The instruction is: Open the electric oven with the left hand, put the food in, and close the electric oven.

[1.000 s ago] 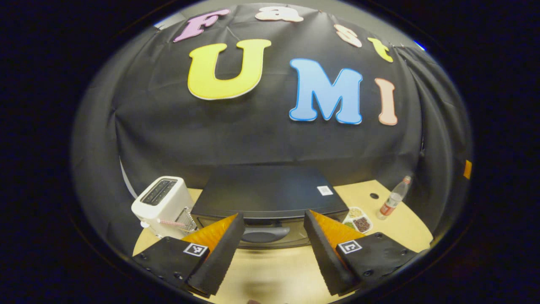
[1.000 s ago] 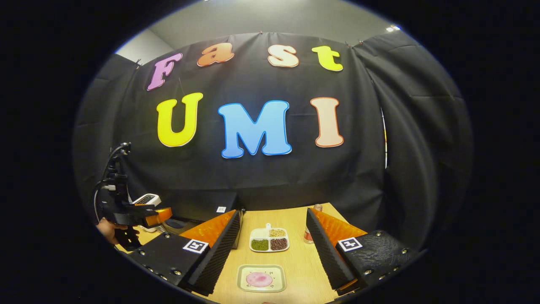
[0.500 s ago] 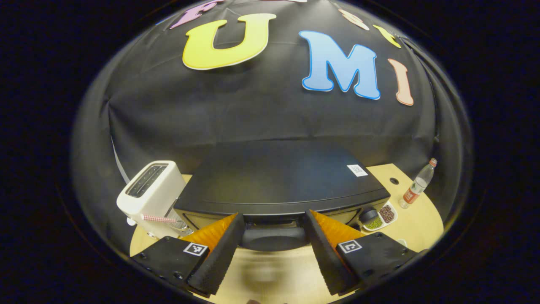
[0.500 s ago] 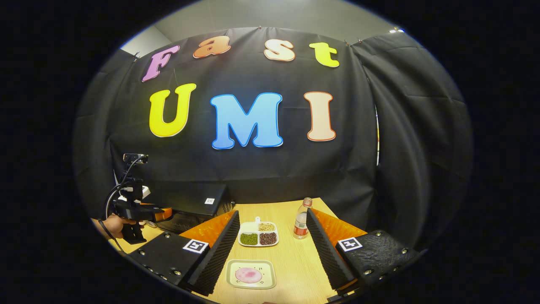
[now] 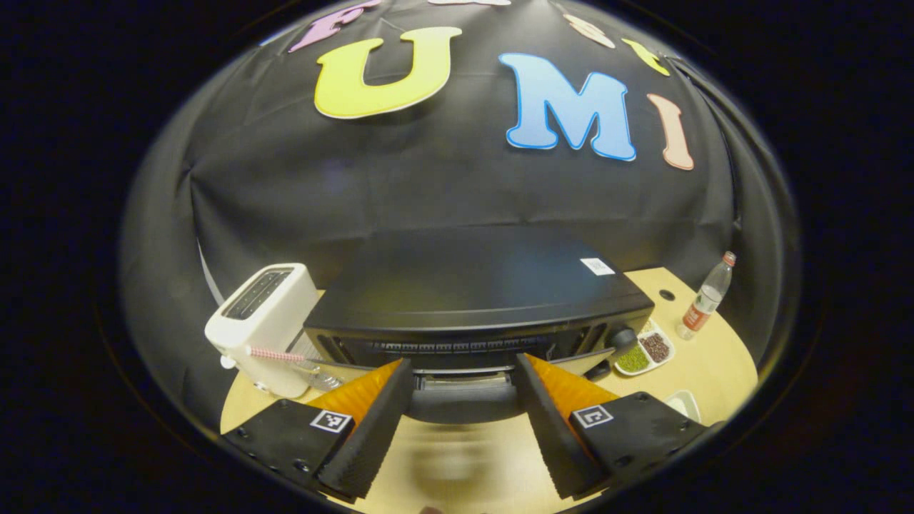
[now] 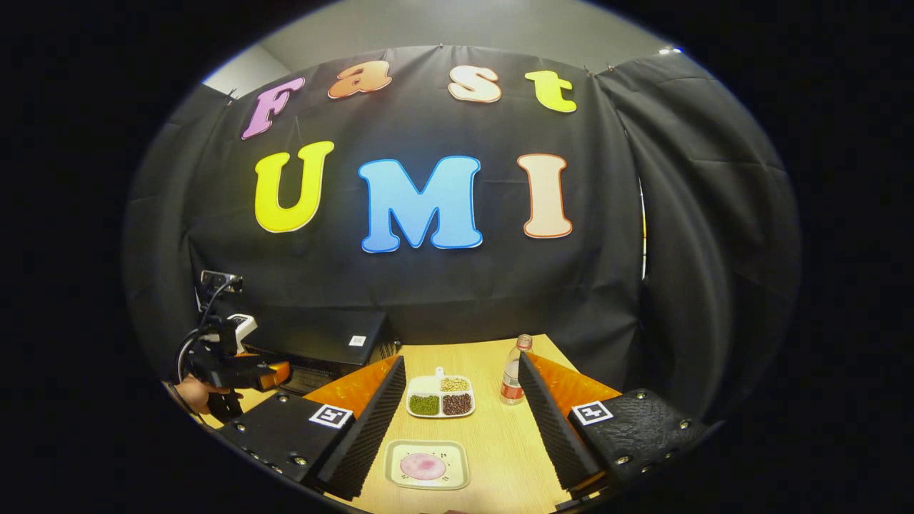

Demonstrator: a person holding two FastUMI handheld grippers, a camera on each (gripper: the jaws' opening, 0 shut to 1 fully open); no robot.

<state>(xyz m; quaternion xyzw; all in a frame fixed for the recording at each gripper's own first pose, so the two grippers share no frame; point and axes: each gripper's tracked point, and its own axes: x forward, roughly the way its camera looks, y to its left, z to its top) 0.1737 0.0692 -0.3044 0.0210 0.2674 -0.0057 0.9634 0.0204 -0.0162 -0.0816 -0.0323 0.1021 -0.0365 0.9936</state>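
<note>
The oven sits straight ahead of the left gripper, its door handle between the spread fingers, contact not clear, door tipped slightly ajar; a toaster stands to the oven's left; the right gripper hangs spread and empty above the table, the food plate just below between its fingers, a bean tray and bottle beyond.
</note>
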